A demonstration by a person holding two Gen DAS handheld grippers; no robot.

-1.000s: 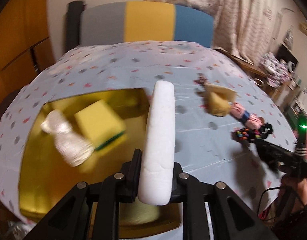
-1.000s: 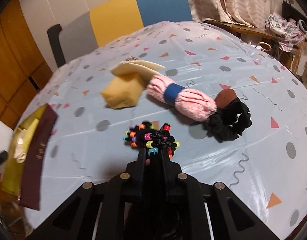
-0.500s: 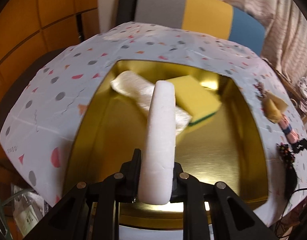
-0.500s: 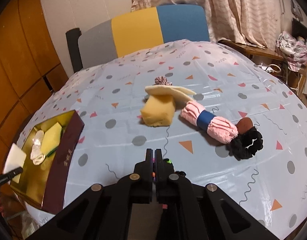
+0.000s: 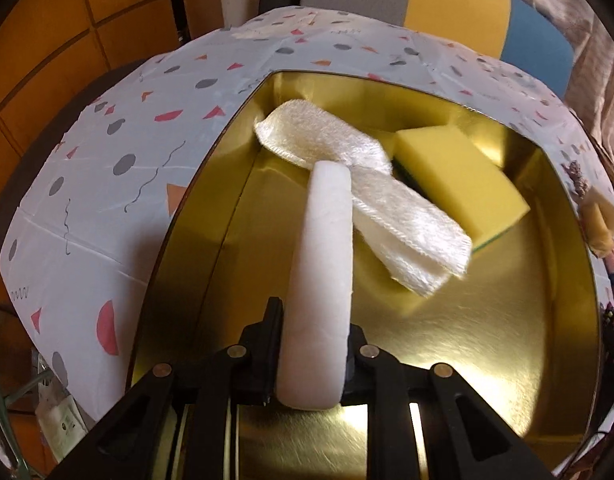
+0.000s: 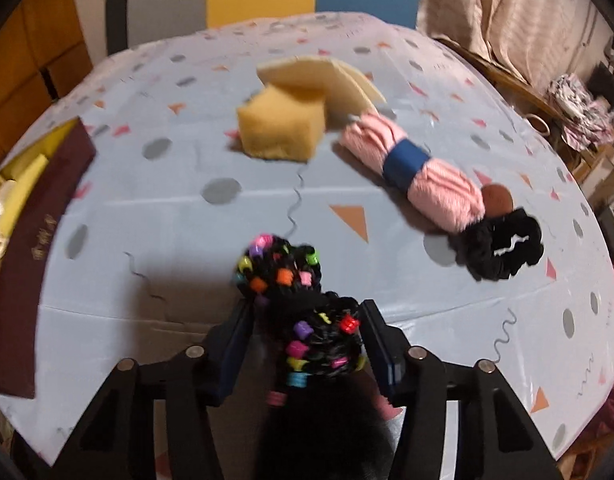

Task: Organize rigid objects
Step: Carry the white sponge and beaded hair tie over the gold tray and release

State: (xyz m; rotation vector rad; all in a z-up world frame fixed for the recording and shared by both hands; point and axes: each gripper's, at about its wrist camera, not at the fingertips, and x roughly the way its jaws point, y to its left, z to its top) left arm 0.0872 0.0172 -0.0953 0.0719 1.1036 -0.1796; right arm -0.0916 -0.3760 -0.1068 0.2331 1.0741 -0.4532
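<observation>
The tabletop, under a pale dotted cloth, carries a gold-lined box at its left edge. The left gripper hangs over the box with its jaws clenched on a white foam block, held edge-up above a white cloth and a yellow sponge already inside. The block looks light and stiff enough to keep shape, best pinched across its flat faces as now. The right gripper has its jaws opening around a black beaded hair tie, soft and floppy, not pressed. Only the right view shows the tan sponge, pink roll and black scrunchie; only the left view shows the box's floor.
</observation>
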